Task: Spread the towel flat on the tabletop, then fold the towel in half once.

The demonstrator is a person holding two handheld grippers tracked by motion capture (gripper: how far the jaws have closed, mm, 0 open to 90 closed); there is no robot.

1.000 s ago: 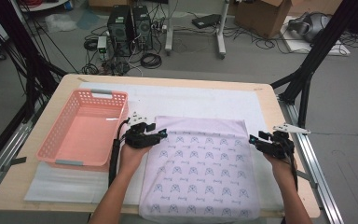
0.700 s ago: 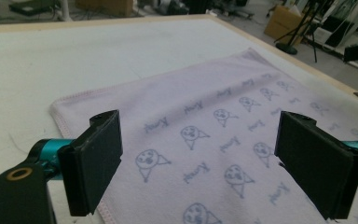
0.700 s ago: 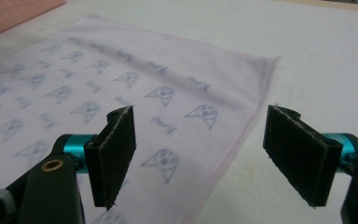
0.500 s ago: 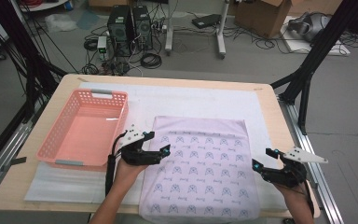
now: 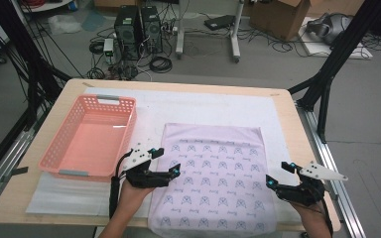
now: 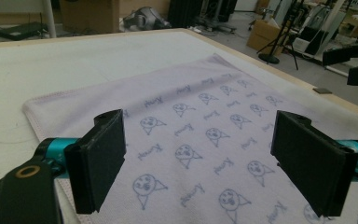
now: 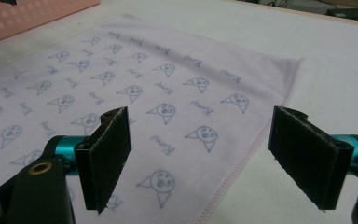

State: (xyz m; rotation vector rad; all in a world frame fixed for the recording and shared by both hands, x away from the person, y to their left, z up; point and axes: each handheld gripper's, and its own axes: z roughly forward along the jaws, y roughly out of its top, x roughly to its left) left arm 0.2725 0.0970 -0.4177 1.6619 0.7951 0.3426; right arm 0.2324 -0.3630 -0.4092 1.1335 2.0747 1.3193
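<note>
Lilac printed cloth [image 5: 213, 173] lies flat on worktop [image 5: 287, 114]. Left gripper [image 5: 164, 162] & right gripper [image 5: 276, 174] at its side edges, jaws just opened wide, nothing between.

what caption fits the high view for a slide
Two open grippers, left gripper and right gripper, flank a printed cloth lying flat beside a pink basket.

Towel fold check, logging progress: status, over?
Left gripper and right gripper open, jaws just opened, nothing between. Towel flat on mat. Pink basket left, clear of it.
</note>
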